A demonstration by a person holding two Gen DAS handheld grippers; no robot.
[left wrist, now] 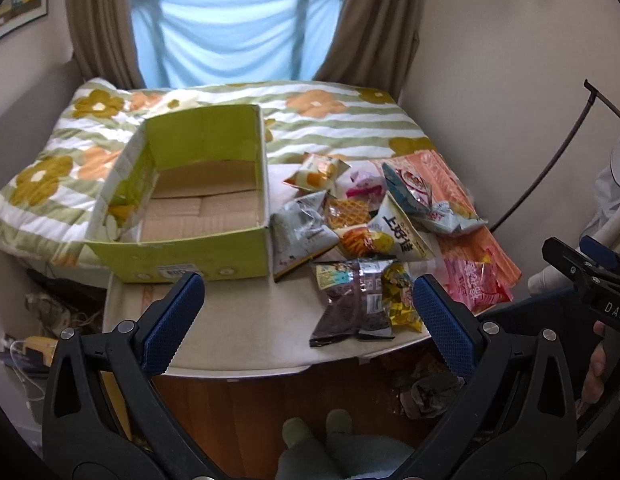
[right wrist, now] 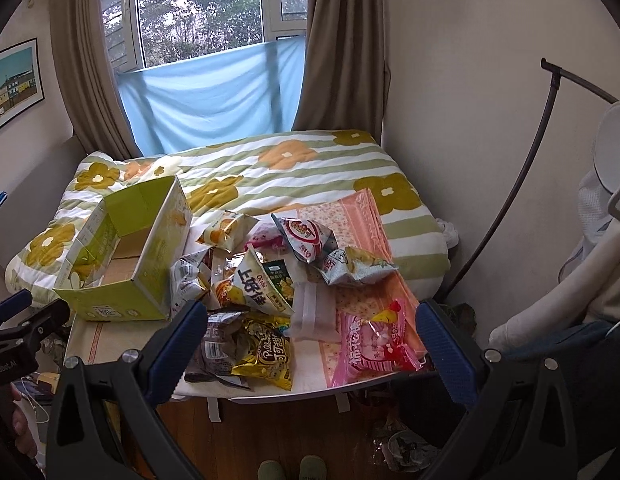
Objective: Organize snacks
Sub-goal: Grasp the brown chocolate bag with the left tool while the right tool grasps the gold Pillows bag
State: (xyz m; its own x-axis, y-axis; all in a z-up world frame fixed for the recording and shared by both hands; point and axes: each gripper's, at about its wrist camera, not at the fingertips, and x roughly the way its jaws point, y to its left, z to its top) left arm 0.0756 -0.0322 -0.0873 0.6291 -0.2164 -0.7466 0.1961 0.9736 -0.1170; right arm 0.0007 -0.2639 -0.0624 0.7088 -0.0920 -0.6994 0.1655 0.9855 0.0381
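Observation:
A green cardboard box (left wrist: 197,256) stands open and empty on a small white table (left wrist: 249,332), at its left; it also shows in the right wrist view (right wrist: 121,300). A heap of snack packets (left wrist: 358,220) lies to its right, with a dark packet (left wrist: 350,304) and a gold packet (left wrist: 402,300) nearest. In the right wrist view the heap (right wrist: 269,268) includes a gold packet (right wrist: 265,356) and a pink packet (right wrist: 374,344). My left gripper (left wrist: 310,312) is open and empty, above the table's near edge. My right gripper (right wrist: 310,336) is open and empty, over the near snacks.
A bed with a flowered quilt (left wrist: 330,120) lies behind the table, under a window with brown curtains. A pink cloth (right wrist: 350,216) lies under the snacks. Clutter sits on the wooden floor (left wrist: 249,408) under the table. A lamp pole (right wrist: 526,184) curves at right.

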